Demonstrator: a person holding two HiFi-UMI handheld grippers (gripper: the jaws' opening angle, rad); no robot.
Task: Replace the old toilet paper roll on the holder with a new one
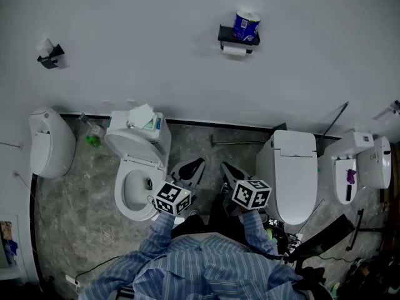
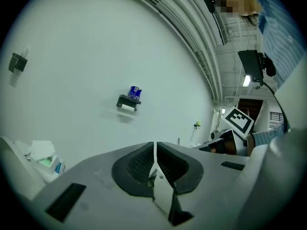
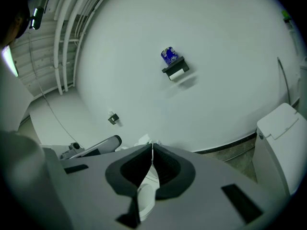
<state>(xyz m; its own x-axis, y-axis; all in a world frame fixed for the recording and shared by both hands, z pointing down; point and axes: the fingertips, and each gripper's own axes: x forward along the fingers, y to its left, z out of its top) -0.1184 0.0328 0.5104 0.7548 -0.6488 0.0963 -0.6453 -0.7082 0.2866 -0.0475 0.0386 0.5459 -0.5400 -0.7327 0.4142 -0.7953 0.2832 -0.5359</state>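
Note:
A black paper holder (image 1: pixel 239 41) is fixed on the white wall, with a thin white roll (image 1: pixel 234 51) hanging under its shelf and a blue wrapped new roll (image 1: pixel 246 25) standing on top. The same holder (image 2: pixel 128 102) shows far off in the left gripper view, and the holder (image 3: pixel 175 70) also in the right gripper view. My left gripper (image 1: pixel 199 163) and right gripper (image 1: pixel 223 166) are side by side low over the floor, both shut and empty, well short of the wall.
An open toilet (image 1: pixel 139 180) stands left of the grippers, with tissues (image 1: pixel 142 115) on its tank. A closed toilet (image 1: pixel 294 174) stands to the right. A urinal (image 1: pixel 49 142) hangs at far left, another fixture (image 1: pixel 362 164) at far right. A second black holder (image 1: pixel 50 56) is on the wall.

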